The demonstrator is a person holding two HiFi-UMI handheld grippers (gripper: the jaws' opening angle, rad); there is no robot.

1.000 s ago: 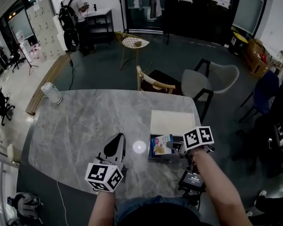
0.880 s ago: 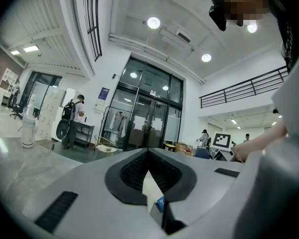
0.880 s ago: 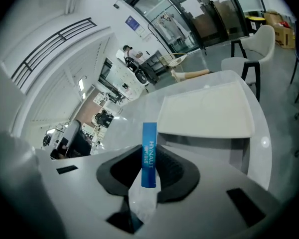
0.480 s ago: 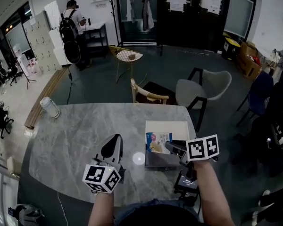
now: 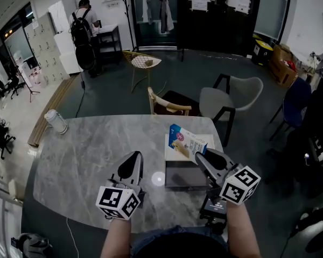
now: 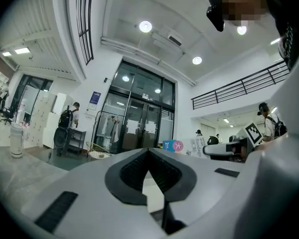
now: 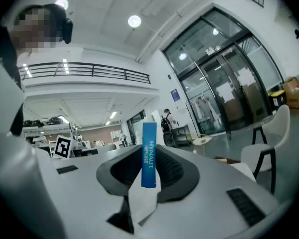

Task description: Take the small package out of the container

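My right gripper (image 5: 200, 156) is shut on the small package (image 5: 187, 141), a blue and white box held in the air above the dark container (image 5: 185, 175) and its white lid (image 5: 204, 142). In the right gripper view the package's blue edge (image 7: 149, 154) stands upright, clamped between the jaws. My left gripper (image 5: 131, 165) hovers over the marble table (image 5: 86, 149) left of the container, shut with nothing in it. In the left gripper view its jaws meet at the tips (image 6: 150, 162), and the package (image 6: 173, 145) shows far off to the right.
A white cylindrical cup (image 5: 57, 122) stands at the table's far left corner. A round light spot (image 5: 158, 179) lies on the table between the grippers. Chairs (image 5: 229, 102) stand beyond the far edge. A person with a backpack (image 5: 83, 31) stands far off at the back left.
My right gripper has lifted the package out of the container and turned it, so it now hangs above the white lid. The left gripper has risen slightly.
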